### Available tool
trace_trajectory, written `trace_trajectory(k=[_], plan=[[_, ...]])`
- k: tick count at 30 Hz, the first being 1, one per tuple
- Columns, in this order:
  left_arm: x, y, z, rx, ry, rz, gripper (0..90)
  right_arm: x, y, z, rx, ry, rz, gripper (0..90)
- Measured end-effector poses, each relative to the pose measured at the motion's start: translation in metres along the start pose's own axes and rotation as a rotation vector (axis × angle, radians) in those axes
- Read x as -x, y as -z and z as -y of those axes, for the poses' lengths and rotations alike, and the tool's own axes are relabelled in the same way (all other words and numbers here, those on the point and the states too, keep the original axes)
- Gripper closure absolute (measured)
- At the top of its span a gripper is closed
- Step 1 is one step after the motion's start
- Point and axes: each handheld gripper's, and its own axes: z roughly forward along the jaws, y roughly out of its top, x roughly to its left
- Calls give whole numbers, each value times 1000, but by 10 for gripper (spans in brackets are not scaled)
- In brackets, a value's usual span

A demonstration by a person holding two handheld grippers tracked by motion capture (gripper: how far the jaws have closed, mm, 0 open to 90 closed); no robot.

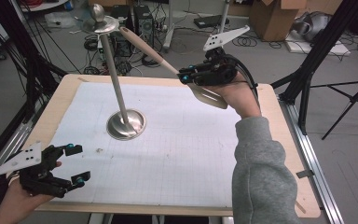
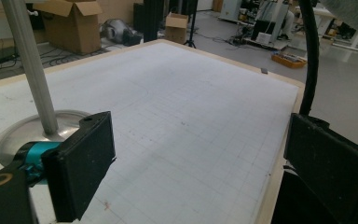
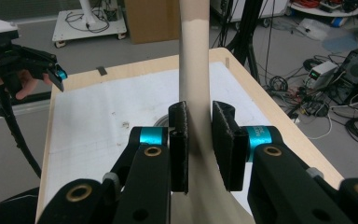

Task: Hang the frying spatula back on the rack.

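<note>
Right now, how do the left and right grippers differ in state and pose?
The right gripper is shut on the spatula, while the left gripper is open with nothing between its jaws. The right gripper is raised over the table's far edge, near the metal stand's top; the left gripper sits low at the near left corner. Both have black jaws with teal accents.

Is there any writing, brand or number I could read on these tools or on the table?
Teal band on the right gripper: faint lettering, too blurred to read.
White grid sheet on the table: lines, no words.
Spatula, metal stand: no text visible.
</note>
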Motion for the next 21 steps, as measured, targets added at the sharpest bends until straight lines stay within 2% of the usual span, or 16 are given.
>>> trace_trajectory(k=[9, 21], plan=[[0, -1, 1, -1, 2, 0, 91, 2, -8, 6, 9, -22, -16, 768], [0, -1, 1, -7, 4, 1, 91, 1, -21, 9, 10, -25, -27, 768]])
